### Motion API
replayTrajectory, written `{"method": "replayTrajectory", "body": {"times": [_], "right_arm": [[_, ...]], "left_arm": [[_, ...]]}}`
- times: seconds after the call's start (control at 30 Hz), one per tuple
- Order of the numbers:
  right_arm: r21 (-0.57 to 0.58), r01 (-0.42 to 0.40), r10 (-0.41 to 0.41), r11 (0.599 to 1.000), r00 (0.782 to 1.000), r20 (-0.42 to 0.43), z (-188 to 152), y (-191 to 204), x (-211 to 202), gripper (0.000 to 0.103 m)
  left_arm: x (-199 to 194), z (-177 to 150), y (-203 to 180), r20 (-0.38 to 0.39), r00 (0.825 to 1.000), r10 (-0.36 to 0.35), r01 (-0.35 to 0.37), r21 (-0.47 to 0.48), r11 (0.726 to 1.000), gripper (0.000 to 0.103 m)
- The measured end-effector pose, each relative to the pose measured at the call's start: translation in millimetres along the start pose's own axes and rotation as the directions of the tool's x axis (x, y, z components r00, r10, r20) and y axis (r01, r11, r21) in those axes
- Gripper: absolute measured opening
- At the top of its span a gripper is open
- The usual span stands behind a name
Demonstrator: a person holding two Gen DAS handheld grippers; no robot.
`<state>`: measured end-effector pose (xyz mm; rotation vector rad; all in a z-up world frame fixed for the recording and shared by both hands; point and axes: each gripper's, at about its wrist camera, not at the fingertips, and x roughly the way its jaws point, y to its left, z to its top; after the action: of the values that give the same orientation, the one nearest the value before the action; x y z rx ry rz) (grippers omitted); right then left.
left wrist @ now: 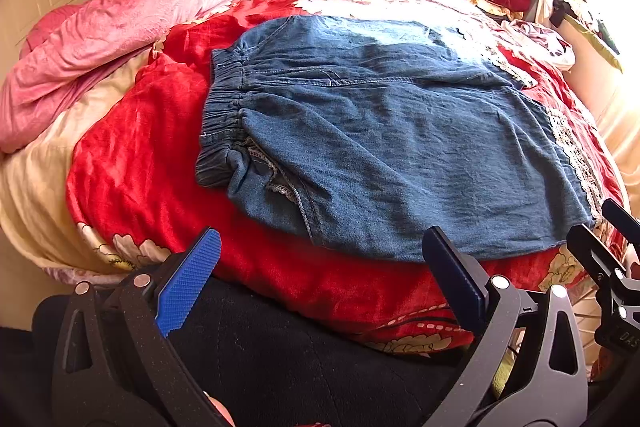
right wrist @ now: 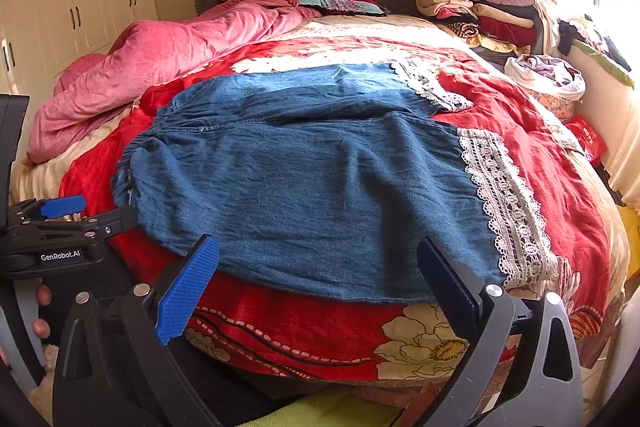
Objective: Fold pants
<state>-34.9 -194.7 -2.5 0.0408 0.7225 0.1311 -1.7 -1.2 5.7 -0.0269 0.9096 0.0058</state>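
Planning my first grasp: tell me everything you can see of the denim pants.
The denim pants are blue, soft-looking, lightly wrinkled, lying flat and unfolded on the red floral blanket. Gathered elastic waistband at left, legs running right, each hem trimmed with white lace. One leg lies nearer the camera, one behind. Neither gripper touches them.

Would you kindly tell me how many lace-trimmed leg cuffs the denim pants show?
2. The near lace cuff lies toward the bed's front right; the far lace cuff lies beyond it, on the denim pants.
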Motion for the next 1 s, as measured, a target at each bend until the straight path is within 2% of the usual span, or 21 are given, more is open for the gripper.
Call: {"method": "replayTrajectory", "body": {"times": [1.0], "right_arm": [[-0.001, 0.004, -0.004, 1.0, 1.0, -0.002, -1.3, -2.3, 1.1, 0.099]], "left_arm": [[-2.5, -0.1, 0.9, 0.002, 1.0, -0.004, 0.004, -0.002, 1.0, 0.095]]}}
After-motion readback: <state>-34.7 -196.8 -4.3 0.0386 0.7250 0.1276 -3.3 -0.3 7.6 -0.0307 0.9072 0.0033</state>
